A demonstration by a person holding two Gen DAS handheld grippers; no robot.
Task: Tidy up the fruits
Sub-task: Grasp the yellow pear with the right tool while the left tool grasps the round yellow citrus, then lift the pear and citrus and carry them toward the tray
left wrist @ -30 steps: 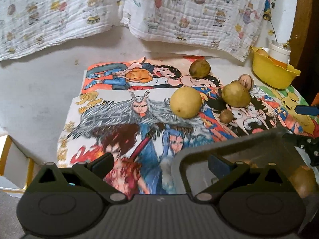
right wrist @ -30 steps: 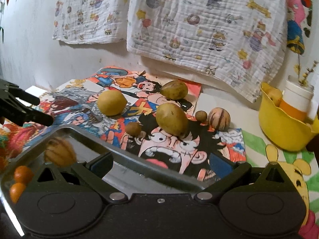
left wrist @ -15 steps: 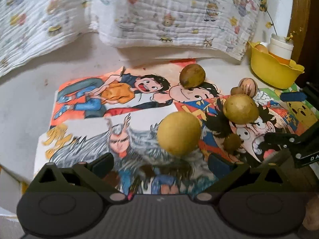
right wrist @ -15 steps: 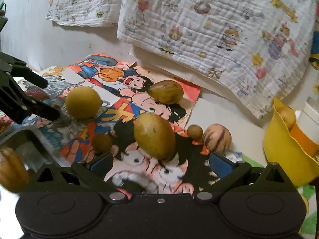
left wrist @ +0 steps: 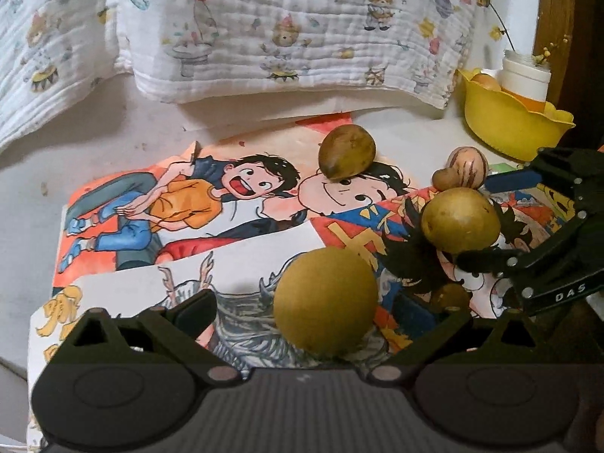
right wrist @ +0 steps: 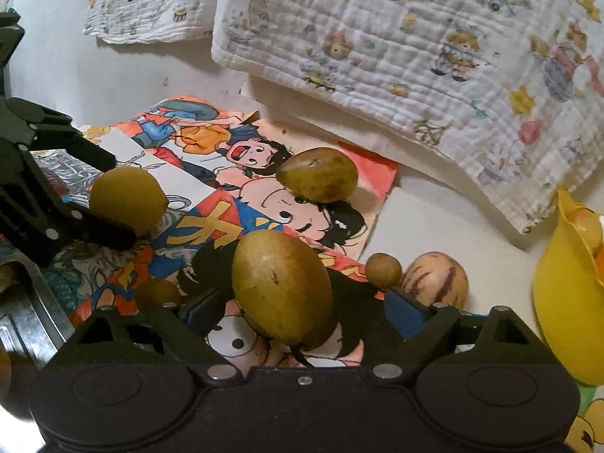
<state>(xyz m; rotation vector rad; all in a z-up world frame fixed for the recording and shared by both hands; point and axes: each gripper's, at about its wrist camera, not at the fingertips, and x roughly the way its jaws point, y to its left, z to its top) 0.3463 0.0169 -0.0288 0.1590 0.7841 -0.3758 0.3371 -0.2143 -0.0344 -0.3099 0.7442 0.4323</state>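
Observation:
Several fruits lie on cartoon posters. A round yellow-green fruit (left wrist: 325, 302) sits between the fingers of my open left gripper (left wrist: 304, 311); it also shows in the right wrist view (right wrist: 128, 199). An oval green-yellow fruit (right wrist: 282, 287) sits between the fingers of my open right gripper (right wrist: 298, 311), seen too in the left wrist view (left wrist: 459, 219). Neither gripper touches its fruit. Another oval fruit (right wrist: 318, 174) lies farther back. A striped fruit (right wrist: 434, 279) and a small brown fruit (right wrist: 383, 270) lie to the right. A second small brown fruit (right wrist: 156, 294) sits by my right gripper's left finger.
A metal tray (right wrist: 26, 309) is at the near left of the right wrist view. A yellow bowl (left wrist: 513, 120) with a white cup stands at the far right. Patterned cloths (right wrist: 415, 45) hang on the wall behind. The posters (left wrist: 181, 204) cover the white table.
Both grippers have moved forward from over the metal tray toward the fruits. The round fruit now lies between my left fingers, the oval fruit between my right fingers.

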